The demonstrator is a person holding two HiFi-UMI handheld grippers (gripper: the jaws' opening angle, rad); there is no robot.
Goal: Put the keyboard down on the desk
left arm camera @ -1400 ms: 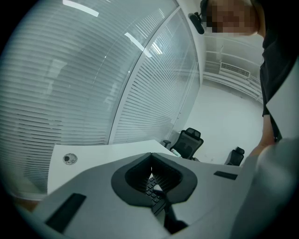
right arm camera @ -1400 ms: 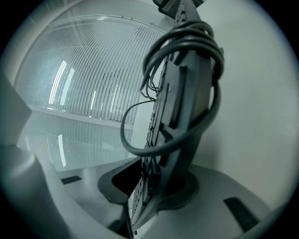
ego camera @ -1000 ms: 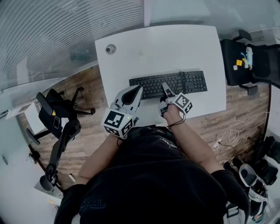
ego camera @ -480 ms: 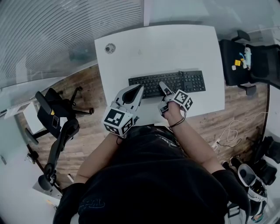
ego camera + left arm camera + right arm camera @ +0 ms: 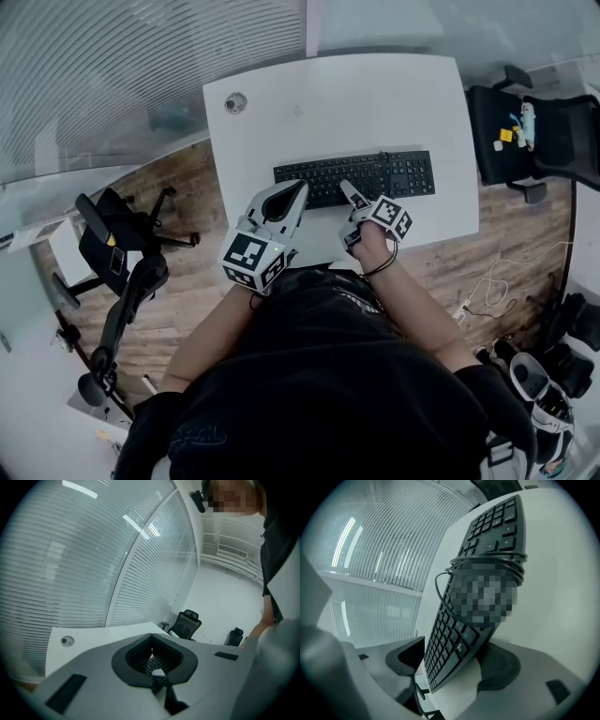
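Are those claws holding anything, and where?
Nothing. The right gripper's jaws have just been opening, black plastic keyboard's near edge between them; left gripper shut, empty.

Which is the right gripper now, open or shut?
Open. Jaws of the right gripper have just been opening; they stand apart, keyboard between them.

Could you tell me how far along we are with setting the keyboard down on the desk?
Done: the keyboard lies on the white desk, apparently flat. In hand: the right hand-held gripper's jaws have just been opening and stand wide, with the keyboard's near edge between them, unclamped. Remaining: draw that gripper back clear. The left hand-held gripper is shut and empty.
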